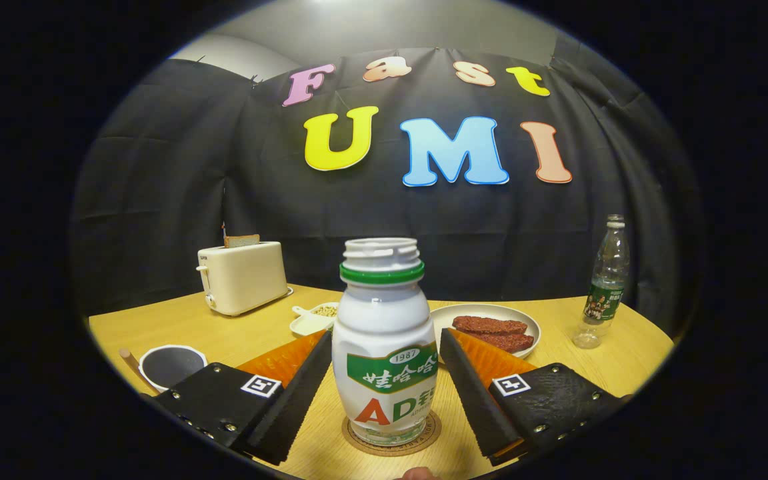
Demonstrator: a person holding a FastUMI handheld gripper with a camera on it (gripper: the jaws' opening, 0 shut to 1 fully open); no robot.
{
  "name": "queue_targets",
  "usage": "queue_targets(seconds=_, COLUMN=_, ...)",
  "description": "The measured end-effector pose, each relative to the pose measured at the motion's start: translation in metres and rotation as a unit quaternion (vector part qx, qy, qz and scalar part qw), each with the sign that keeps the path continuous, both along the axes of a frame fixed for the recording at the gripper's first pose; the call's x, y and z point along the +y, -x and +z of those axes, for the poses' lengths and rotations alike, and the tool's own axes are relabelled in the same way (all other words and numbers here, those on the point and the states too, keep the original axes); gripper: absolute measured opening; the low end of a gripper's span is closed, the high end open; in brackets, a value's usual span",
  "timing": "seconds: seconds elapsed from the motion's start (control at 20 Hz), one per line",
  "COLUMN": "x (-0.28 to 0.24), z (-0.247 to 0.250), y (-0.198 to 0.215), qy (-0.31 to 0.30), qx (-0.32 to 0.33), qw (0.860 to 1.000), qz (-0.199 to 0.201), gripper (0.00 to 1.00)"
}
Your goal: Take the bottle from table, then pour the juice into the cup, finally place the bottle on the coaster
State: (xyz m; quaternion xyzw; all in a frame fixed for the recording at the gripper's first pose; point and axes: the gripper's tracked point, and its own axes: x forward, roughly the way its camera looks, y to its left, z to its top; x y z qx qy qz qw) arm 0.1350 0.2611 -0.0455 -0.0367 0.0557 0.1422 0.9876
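Gripper view is showing a white bottle (384, 347) standing upright and uncapped on a round coaster (392, 437). The gripper (384, 350) is flanking the bottle, its jaws spread, neither finger quite touching. Left of the bottle, a cup (172, 366) is sitting on the wooden table (624, 360); a toaster (243, 277) is sitting behind it.

Claw (384, 373) level, pointing forward, low over the surface. Fingers (297, 393) spread wide, one each side, angled inward toward the tips, neither pressing on anything. Fingertip of the person's hand (417, 474) just behind the claw.
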Motion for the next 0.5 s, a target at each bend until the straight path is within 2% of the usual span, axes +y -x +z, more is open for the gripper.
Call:
queue_targets(seconds=0.15, x=-0.008, z=0.026, y=0.013, qy=0.003, qx=-0.016, qw=1.0, qz=-0.014, gripper=0.99)
queue_targets(seconds=0.5, x=-0.023, z=0.132, y=0.065, qy=-0.006, qx=-0.06, qw=0.998, qz=-0.033, gripper=0.99)
